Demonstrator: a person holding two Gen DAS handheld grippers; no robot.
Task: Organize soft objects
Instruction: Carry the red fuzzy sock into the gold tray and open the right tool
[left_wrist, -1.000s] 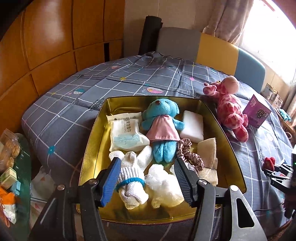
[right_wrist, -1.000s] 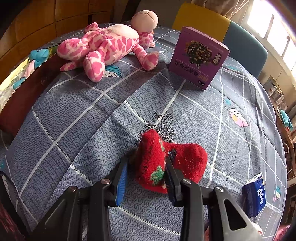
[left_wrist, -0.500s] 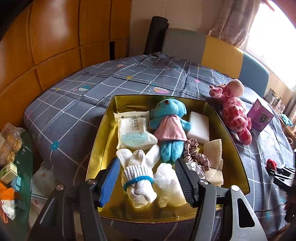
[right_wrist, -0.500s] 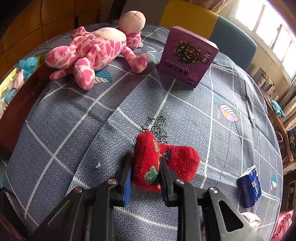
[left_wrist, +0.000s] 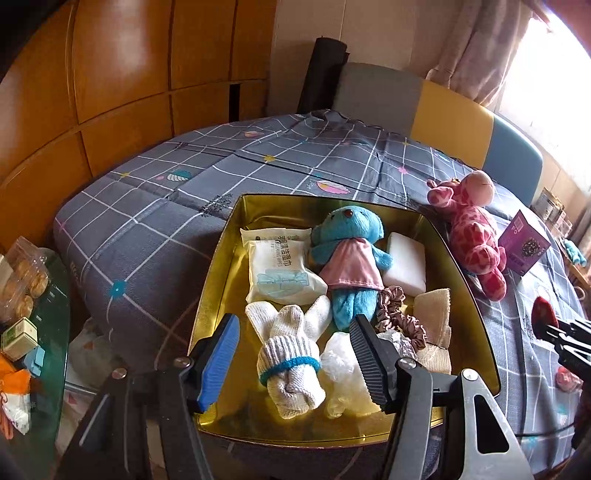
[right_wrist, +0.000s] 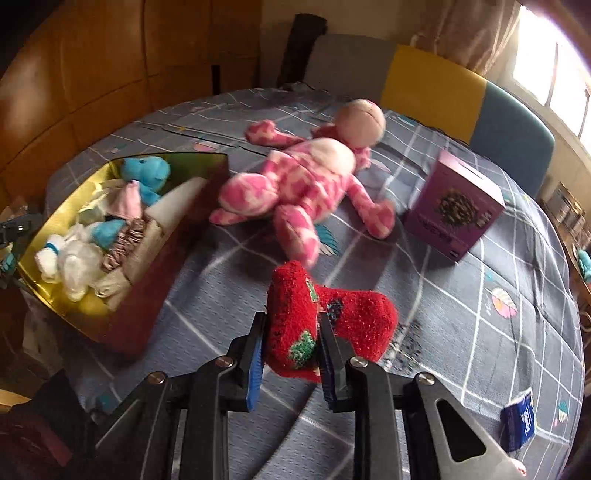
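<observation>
A: Gripping the red sock (right_wrist: 325, 325) w/ the right gripper (right_wrist: 291, 343) — both pads pressed into the cuff end, jaws squeezed narrow, toe sticking out to the right, clear of the grey checked bedspread (right_wrist: 480, 314).

B: Left gripper (left_wrist: 295, 365)?

A: Jaws part-open, nothing between the pads. It hangs over the near end of the gold tin (left_wrist: 218, 280), above the rolled white gloves (left_wrist: 291, 350) w/ the blue band.

B: What's in the tin?

A: Blue teddy (left_wrist: 351, 258) in a pink dress in the middle, wet-wipe pack (left_wrist: 280, 269) to its left, white foam block (left_wrist: 404, 266) to its right. Brown scrunchie (left_wrist: 399, 317) just by the teddy's legs, beige cloth (left_wrist: 432, 317) at the right wall, crumpled clear plastic (left_wrist: 340, 365) beside the gloves.

B: And outside it?

A: Pink giraffe plush (right_wrist: 306, 181) lies on the bedspread just right of the tin, purple box (right_wrist: 454, 210) stands past it. Small blue packet (right_wrist: 517, 421) near the bed's edge, well apart from the rest. From the left cam the sock shows as a red bit at the far right edge, beyond the tin's right wall. Right cam pic is a bit blurred.
</observation>
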